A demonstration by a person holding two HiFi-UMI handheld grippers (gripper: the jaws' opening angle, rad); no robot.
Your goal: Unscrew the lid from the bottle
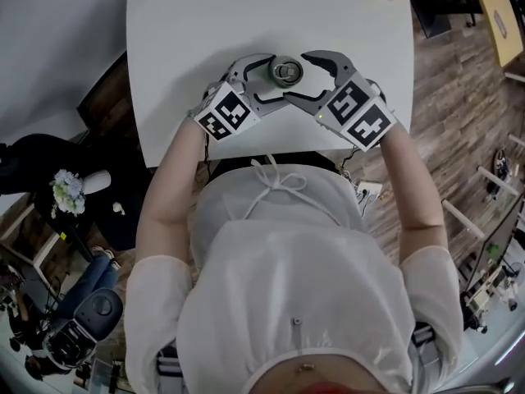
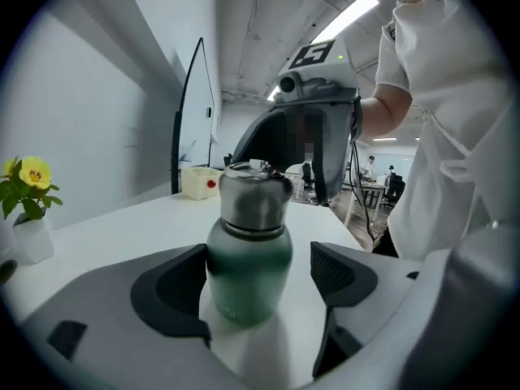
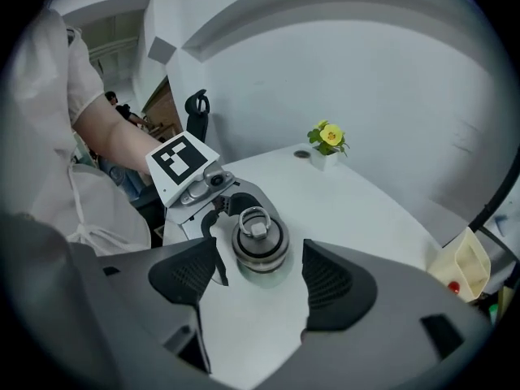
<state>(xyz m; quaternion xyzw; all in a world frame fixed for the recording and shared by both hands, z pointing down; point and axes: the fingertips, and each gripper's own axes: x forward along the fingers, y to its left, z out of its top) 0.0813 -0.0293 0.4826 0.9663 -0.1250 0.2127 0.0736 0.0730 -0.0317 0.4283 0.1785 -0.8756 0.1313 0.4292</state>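
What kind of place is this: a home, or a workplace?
Probably an open office or a lab: a long strip light on a bare ceiling, desks with people in the background, and a plain white table.

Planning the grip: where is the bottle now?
Head view: the green bottle stands near the front edge of the white table, between the left hand-held gripper and the right hand-held gripper.

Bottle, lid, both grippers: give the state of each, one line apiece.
Bottle: upright on the table.
Lid: on the bottle, not yet off.
Left gripper: open, jaws either side of the bottle's body.
Right gripper: open, jaws either side of the lid, clear of it.
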